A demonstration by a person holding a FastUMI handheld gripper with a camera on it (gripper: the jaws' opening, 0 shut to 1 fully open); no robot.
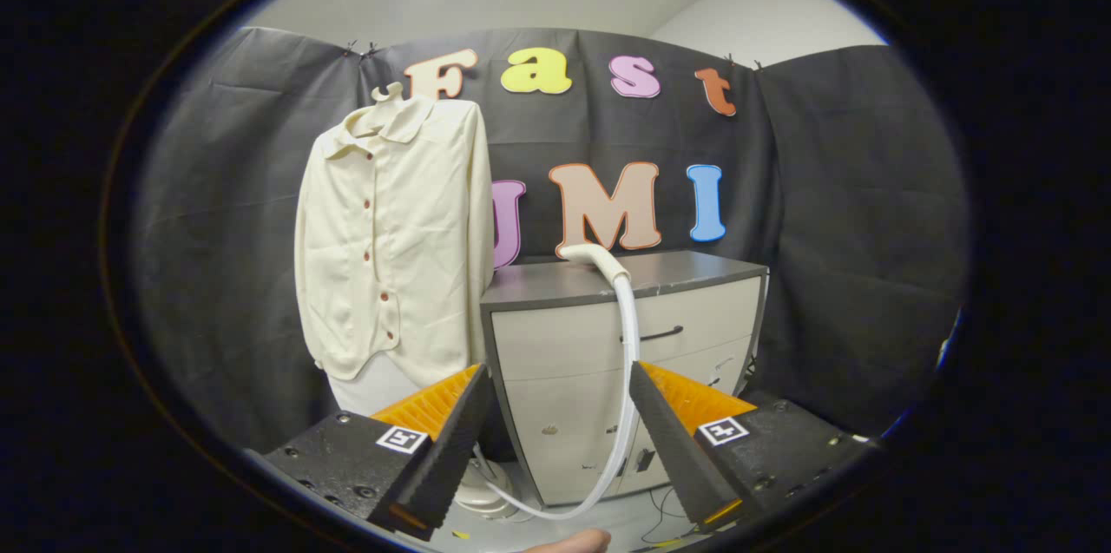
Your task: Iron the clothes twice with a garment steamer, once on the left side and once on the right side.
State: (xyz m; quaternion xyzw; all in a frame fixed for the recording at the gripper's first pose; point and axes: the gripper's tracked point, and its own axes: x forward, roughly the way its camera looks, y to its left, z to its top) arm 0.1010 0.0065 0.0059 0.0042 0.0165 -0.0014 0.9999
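A cream button-up shirt (395, 245) hangs upright on a hanger against the booth's black wall, beyond my left finger. The garment steamer's white head (592, 255) lies on top of a grey drawer cabinet (686, 323) to the right of the shirt. Its white hose (627, 362) drops down the cabinet's front and curls along the floor to a round white base (479, 492) behind my left finger. My gripper (560, 379) is open, well short of the cabinet. Its fingers frame the hose without touching it, and nothing is held.
The cabinet stands close beside the shirt's right sleeve. Thin cables (664, 510) lie on the floor at the cabinet's foot. A fingertip (568, 543) pokes in just below the fingers. Black cloth walls close off the left, back and right.
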